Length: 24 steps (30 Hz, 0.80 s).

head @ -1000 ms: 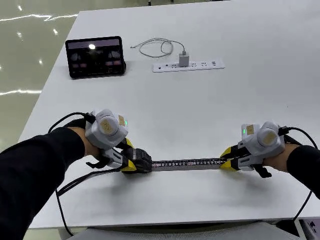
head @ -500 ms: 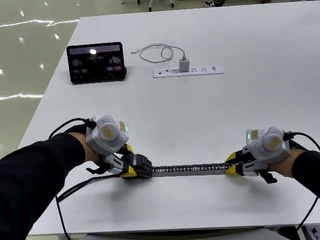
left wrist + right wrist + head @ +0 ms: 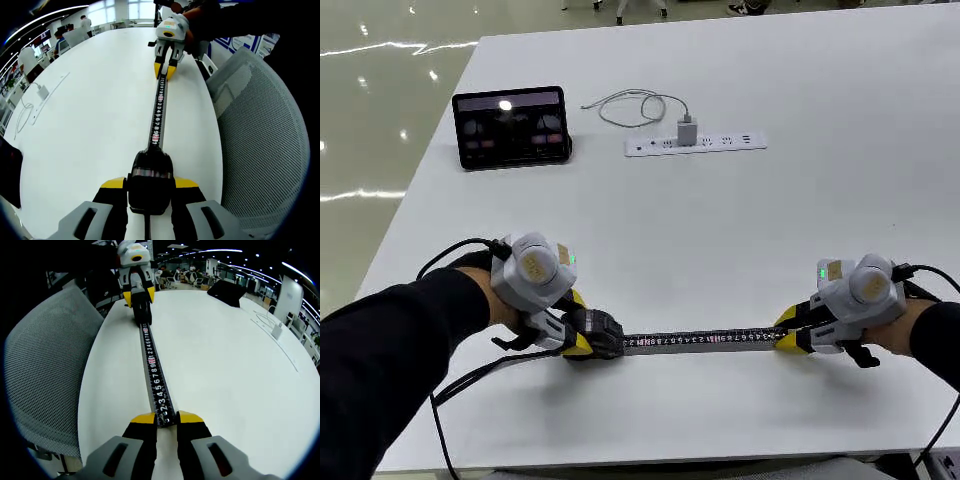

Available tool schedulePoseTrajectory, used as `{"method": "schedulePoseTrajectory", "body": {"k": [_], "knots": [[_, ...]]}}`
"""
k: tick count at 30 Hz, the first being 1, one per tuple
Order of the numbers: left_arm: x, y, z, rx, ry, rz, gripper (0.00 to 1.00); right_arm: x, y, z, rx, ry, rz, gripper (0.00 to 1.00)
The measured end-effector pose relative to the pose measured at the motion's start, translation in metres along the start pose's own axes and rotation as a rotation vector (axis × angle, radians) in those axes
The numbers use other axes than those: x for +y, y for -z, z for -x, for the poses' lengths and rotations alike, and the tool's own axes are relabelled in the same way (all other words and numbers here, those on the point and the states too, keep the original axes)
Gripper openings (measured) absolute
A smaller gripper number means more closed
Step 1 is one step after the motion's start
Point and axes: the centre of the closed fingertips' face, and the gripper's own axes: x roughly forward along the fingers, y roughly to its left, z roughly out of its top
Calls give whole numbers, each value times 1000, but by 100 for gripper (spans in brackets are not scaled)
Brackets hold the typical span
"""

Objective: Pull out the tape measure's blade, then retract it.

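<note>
A black tape measure case (image 3: 597, 333) rests on the white table (image 3: 720, 220) near its front edge, and my left gripper (image 3: 582, 335) is shut on it; the case (image 3: 151, 177) sits between the yellow-tipped jaws in the left gripper view. Its blade (image 3: 705, 339) lies flat along the table toward the right. My right gripper (image 3: 784, 332) is shut on the blade's end (image 3: 166, 418). The numbered blade (image 3: 151, 365) runs away to the left gripper (image 3: 137, 297) in the right gripper view, and to the right gripper (image 3: 165, 67) along the blade (image 3: 158, 112) in the left gripper view.
A dark tablet (image 3: 511, 125) stands at the back left. A white power strip (image 3: 695, 143) with a plugged charger and a coiled white cable (image 3: 632, 102) lies at the back centre. A grey mesh chair (image 3: 260, 135) sits just off the table's front edge.
My right gripper has moved further right with the blade's end, so more blade is out. The left gripper and case have stayed put.
</note>
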Motion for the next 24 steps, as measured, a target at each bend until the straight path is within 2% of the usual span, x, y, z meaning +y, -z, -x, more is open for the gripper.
{"method": "schedulePoseTrajectory", "body": {"k": [8,11,16,20,24], "knots": [[0,-1,-1,-5,1,1,29,0,-4,0,10,-16,-4,10],[1,-1,-1,-14,2,8,29,1,-5,0,20,-27,-29,11],[1,-2,-1,-30,7,22,29,5,-4,0,56,-28,35,12],[1,-3,1,-66,16,5,30,4,-4,1,69,-26,44,12],[2,-4,0,-64,18,-5,30,5,-4,2,86,-24,68,16]]}}
